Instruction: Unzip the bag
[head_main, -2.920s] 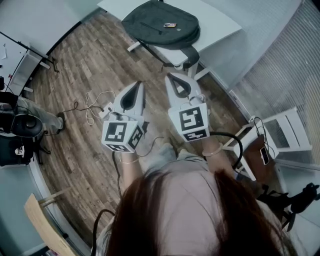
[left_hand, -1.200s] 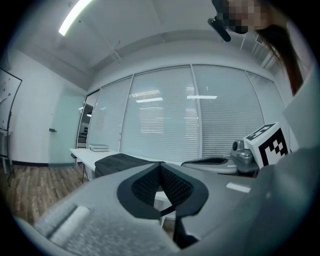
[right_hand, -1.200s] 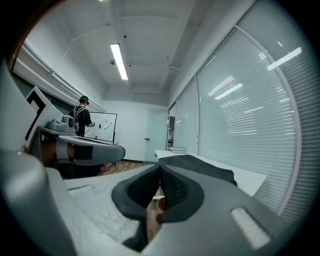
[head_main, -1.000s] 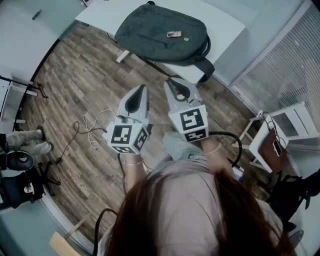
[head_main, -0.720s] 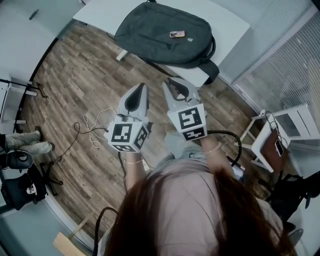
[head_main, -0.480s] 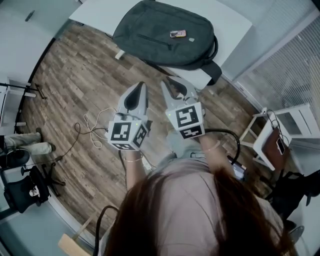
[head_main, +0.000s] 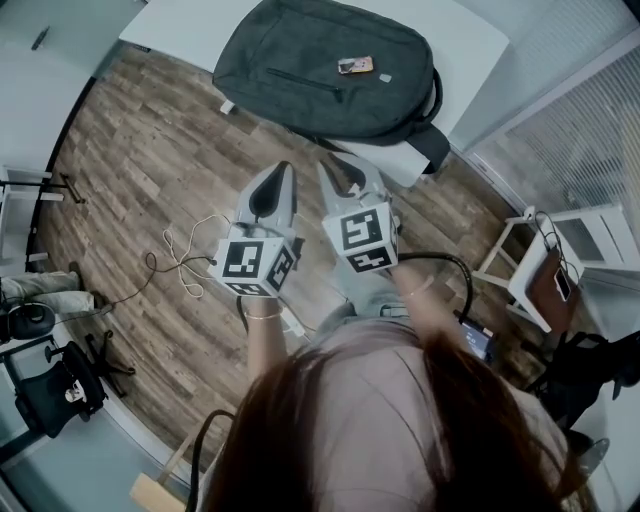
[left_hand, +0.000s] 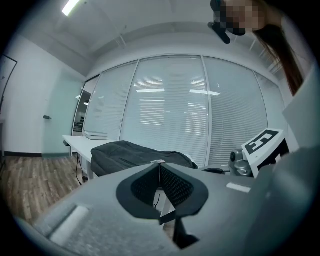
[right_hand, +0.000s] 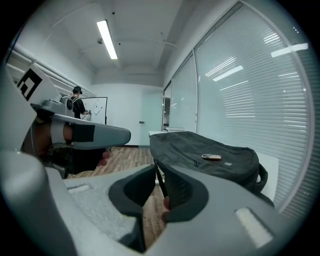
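Bag (head_main: 320, 62) is shown lying flat on white table (head_main: 478, 45), well beyond the fingertips; left gripper (head_main: 284, 168) and right gripper (head_main: 326, 164) are held side by side above wood floor (head_main: 150, 150), all 4 fingers clenched shut, empty

The left gripper (left_hand: 159, 166) points across an office, its jaws closed tip to tip with nothing between them. Just beyond the tips, spreading towards 9 o'clock, a dark bag (left_hand: 131, 152) lies flat on a white bench (left_hand: 75, 142), with a small stack of flat items (left_hand: 96, 134) at the bench's far end. Slatted blinds (left_hand: 170, 110) fill the glass wall at 12 o'clock. Wood floor (left_hand: 30, 175) shows at 8 o'clock, a ceiling strip light (left_hand: 70, 6) at 11 o'clock and a marker cube (left_hand: 265, 144) at 3 o'clock.
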